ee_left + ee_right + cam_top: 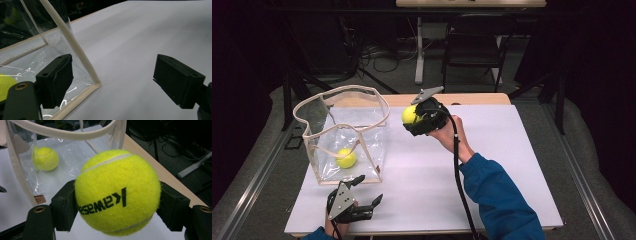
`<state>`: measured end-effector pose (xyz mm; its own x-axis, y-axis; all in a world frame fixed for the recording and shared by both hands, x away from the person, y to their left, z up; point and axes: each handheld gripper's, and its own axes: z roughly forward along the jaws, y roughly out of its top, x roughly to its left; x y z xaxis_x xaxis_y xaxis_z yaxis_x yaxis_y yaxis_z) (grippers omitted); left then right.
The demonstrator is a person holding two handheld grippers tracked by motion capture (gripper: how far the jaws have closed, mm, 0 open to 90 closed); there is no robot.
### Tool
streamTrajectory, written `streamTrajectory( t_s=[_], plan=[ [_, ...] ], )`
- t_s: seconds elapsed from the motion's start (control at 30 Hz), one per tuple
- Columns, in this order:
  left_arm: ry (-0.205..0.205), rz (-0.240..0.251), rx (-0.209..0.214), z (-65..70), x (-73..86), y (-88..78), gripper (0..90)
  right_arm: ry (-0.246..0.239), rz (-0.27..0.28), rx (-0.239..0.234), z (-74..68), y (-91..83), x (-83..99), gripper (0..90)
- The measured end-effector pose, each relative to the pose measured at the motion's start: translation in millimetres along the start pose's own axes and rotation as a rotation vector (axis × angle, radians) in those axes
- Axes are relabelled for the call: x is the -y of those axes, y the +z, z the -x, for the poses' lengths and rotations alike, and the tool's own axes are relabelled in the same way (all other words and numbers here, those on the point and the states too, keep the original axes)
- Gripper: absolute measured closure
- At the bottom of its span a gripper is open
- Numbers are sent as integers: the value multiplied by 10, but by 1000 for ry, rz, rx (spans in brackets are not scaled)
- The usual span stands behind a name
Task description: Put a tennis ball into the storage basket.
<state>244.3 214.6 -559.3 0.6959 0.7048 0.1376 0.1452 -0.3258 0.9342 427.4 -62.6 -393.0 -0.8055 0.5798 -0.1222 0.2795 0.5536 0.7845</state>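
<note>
Nearest the person, at about seven o'clock on the white surface, the left gripper rests low with its fingers spread wide and empty, just short of the near corner of the clear plastic bag with cream fabric trim. From the left gripper view, that trimmed corner sits between the two fingers without touching either, as far as I can tell.

Further in, near the middle, the right gripper is lifted off the surface, its fingers clenched on a fuzzy yellow tennis ball printed with black lettering. The ball hangs just right of the bag's open rim, at roughly three o'clock from it.

Inside the bag a second yellow tennis ball lies on the bottom.

I judge the carry is underway: next the held ball must travel over the rim and be let go, while the left gripper might steady the floppy wall.

The lettering is upside down and only partly readable. Beyond twelve o'clock the room is too dark to make out.
</note>
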Motion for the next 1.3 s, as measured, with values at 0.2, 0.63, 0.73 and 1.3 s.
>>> streamTrajectory(
  t_s=[0.2,0.63,0.73,1.3],
  plan=[
    [2,1,-1,-2,-1,-4,159,-3,7,7,-6,-14,-23,264],
    [1,1,0,-4,0,-4,159,-19,37,22,-27,-46,-110,265],
    [2,1,1,-4,0,-5,159,-24,45,20,-36,-51,-140,265],
    [-1,6,1,-3,-2,-10,159,-70,49,12,-137,-26,-248,265]
  ],
)
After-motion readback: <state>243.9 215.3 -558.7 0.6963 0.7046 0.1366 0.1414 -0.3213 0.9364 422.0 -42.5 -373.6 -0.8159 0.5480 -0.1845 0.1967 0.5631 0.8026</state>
